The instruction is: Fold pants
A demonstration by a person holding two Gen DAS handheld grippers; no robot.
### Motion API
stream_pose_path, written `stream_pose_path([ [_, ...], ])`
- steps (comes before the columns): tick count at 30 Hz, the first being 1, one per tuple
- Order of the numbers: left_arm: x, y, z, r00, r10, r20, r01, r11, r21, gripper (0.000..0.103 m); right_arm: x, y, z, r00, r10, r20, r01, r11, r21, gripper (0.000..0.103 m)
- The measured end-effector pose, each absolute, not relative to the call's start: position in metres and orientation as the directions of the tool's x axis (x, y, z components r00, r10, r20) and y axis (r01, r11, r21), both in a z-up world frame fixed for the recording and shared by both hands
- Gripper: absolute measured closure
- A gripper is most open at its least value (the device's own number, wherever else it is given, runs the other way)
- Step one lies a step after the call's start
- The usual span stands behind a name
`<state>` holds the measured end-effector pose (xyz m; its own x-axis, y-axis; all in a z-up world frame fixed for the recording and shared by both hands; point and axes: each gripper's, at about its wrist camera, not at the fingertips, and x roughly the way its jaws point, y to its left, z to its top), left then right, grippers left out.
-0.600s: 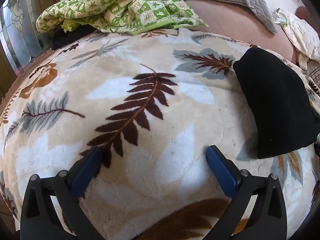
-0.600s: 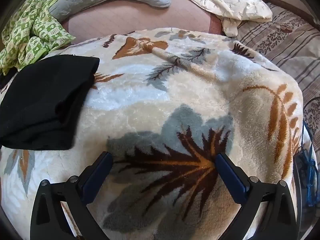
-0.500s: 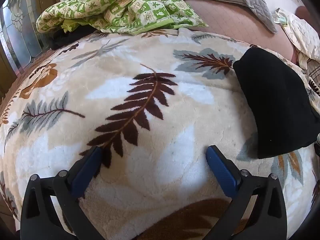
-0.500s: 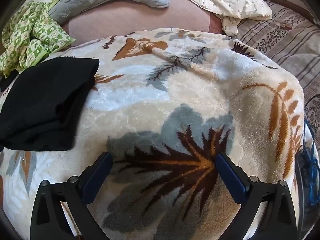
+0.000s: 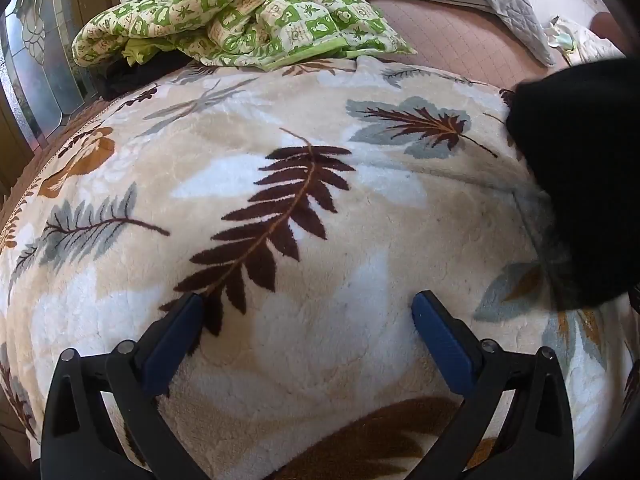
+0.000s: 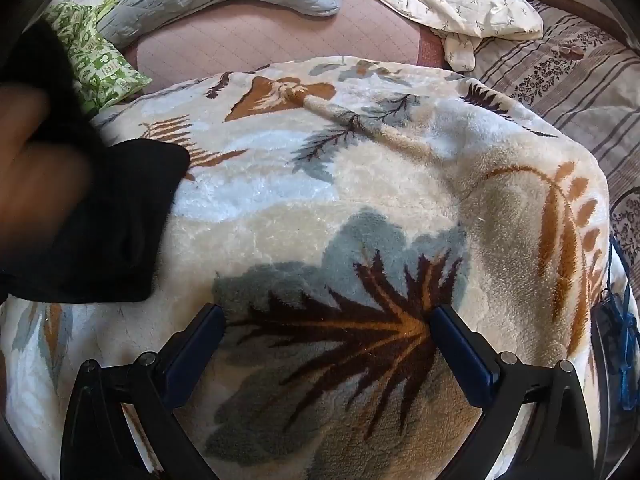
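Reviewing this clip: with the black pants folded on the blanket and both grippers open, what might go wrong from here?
A hand appears to be lifting the black pants; the fold might come undone. Both the left gripper and right gripper hang open over the plush leaf blanket; closing low could pinch it.

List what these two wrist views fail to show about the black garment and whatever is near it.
- Black folded pants: left wrist view, cut off by the right edge, so their full outline is hidden.
- Black folded pants: right wrist view, left part covered by a blurred hand.
- Blurred hand: too out of focus to tell whether it grips the cloth.
- Blue object: right wrist view, cut off at the edge; unidentifiable.
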<state>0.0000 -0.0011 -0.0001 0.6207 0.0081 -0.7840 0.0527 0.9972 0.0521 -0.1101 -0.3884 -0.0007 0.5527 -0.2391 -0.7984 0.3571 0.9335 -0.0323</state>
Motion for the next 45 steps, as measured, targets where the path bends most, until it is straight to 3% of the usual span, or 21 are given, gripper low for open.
stream_pose_path([
  [36, -0.002, -0.002, 0.0, 0.616, 0.016, -0.787, 0.054, 0.997, 0.062, 0.0, -0.108, -0.385, 0.003, 0.548, -0.254, -0.797, 0.358, 0.932, -0.052, 0.001],
  [45, -0.031, -0.004, 0.032, 0.631, -0.015, -0.775, 0.083, 0.995, 0.049, 0.0, -0.123, -0.375, 0.025, 0.559, -0.233, -0.796, 0.341, 0.939, -0.036, 0.001],
])
